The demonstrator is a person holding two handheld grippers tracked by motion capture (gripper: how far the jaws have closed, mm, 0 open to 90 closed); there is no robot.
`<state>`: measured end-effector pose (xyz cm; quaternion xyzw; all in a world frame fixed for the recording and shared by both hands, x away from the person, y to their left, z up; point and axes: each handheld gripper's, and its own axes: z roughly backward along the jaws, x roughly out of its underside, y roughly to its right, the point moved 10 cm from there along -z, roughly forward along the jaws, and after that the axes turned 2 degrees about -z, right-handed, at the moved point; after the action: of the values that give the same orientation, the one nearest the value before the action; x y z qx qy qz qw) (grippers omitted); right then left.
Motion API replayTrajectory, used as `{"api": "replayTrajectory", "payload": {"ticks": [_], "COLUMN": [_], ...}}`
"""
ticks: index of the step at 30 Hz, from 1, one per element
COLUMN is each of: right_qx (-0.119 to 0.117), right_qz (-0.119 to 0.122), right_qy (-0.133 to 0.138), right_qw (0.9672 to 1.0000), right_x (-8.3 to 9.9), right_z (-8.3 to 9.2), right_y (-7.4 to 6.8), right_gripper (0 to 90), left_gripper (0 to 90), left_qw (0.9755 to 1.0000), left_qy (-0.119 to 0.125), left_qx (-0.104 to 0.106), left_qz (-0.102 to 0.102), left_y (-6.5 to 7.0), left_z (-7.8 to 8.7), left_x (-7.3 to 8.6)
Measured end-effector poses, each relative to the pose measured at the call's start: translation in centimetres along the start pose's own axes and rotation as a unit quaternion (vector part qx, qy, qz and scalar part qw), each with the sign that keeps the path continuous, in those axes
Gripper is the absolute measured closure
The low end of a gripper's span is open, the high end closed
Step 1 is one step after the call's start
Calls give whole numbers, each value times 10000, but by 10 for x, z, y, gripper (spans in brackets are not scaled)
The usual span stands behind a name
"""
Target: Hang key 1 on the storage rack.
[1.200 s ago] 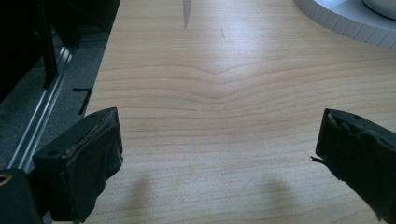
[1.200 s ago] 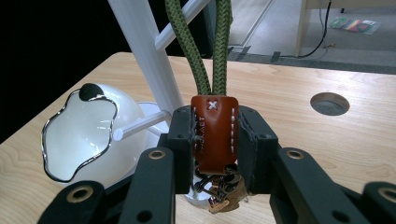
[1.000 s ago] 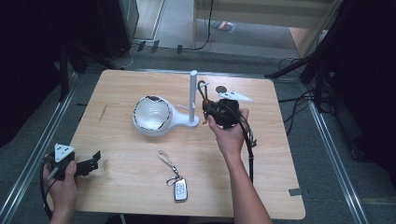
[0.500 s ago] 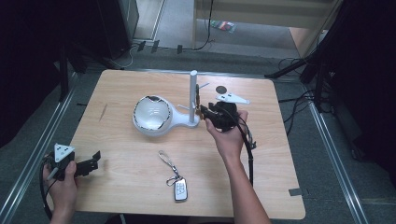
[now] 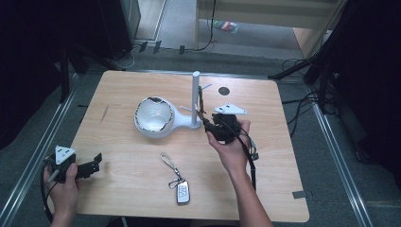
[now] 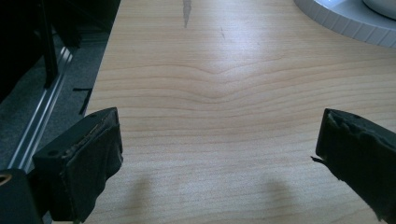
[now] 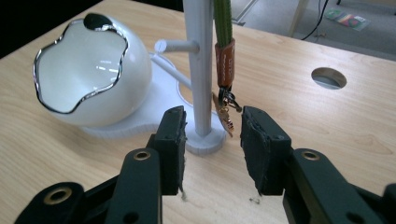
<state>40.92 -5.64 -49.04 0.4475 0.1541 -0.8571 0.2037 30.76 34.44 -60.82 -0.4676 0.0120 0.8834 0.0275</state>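
Two things have just changed at your right gripper (image 7: 210,135): its jaws have been opening, and it has drawn a little back from the white stand (image 7: 201,70). The green strap (image 7: 223,23) with its brown leather tab and small metal key now hangs free from the stand's peg, just beside the post, with the key dangling between and a bit beyond your jaws and neither pad pressing on it. That suggests the hanging step is done and you have let go, though the peg it hangs from is cut off at the top of the right gripper view, so you may want to check that it sits securely. A second key with a fob (image 5: 182,191) lies on the table (image 5: 283,189) near you, likely next. Your left gripper (image 5: 90,166) rests at the table's near left corner, jaws wide apart and empty.
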Motion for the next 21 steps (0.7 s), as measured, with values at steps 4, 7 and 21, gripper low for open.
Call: {"api": "replayTrajectory", "payload": {"ticks": [4, 7, 21], "right_qx": [-16, -41, -162], "right_qz": [27, 18, 445], "right_qy": [-157, -196, -733], "right_qw": [9999, 9998, 9962], "right_x": [7, 8, 27], "right_z": [2, 2, -6], "right_y": [-4, -6, -30], "right_gripper": [605, 604, 566], "left_gripper": [8, 8, 8], "left_qw": [10000, 10000, 10000], "left_qy": [-1, -1, -13], "left_qx": [-1, 0, 4], "left_qz": [-6, -9, 16], "left_y": [0, 0, 0], "left_z": [0, 0, 1], "left_x": [0, 0, 0]}}
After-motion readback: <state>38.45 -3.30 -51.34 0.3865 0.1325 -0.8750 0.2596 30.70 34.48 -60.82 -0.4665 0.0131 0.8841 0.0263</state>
